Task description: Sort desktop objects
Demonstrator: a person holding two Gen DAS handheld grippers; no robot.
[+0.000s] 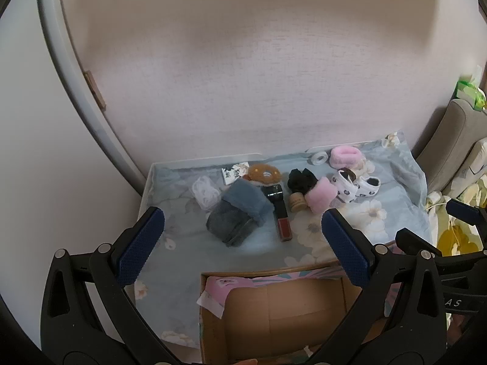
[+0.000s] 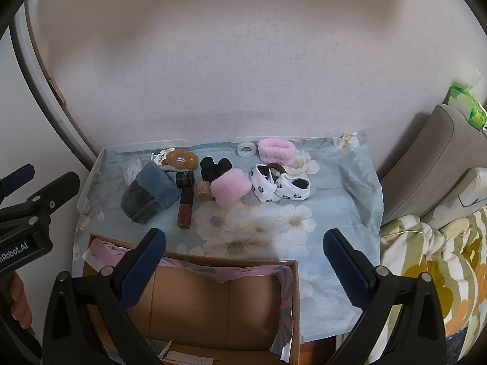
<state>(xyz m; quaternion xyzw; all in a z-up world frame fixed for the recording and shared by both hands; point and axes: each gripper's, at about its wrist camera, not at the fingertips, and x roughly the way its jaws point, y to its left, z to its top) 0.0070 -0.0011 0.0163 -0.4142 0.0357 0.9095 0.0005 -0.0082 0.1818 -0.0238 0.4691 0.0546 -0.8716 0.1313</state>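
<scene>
The left gripper (image 1: 243,243) hangs with its jaws spread wide and nothing between them, above the near edge of the table; the right gripper (image 2: 243,261) is likewise wide open and holds nothing. Both sit over an open cardboard box (image 2: 213,301) at the near side. The objects lie farther off, well apart from either gripper: a grey-blue fleece pouch (image 1: 236,213) at the left, a lip gloss tube (image 1: 281,219) just right of it, a black scrunchie (image 2: 214,167), a pink fluffy cuff (image 2: 231,191), white patterned baby shoes (image 2: 280,187), and a pink headband (image 2: 277,149) with a tape roll (image 2: 246,149) at the far edge. A floral blue cloth (image 2: 334,206) covers the table, which stands against a pale wall (image 2: 243,70). Bedding (image 2: 441,258) lies to the right.
</scene>
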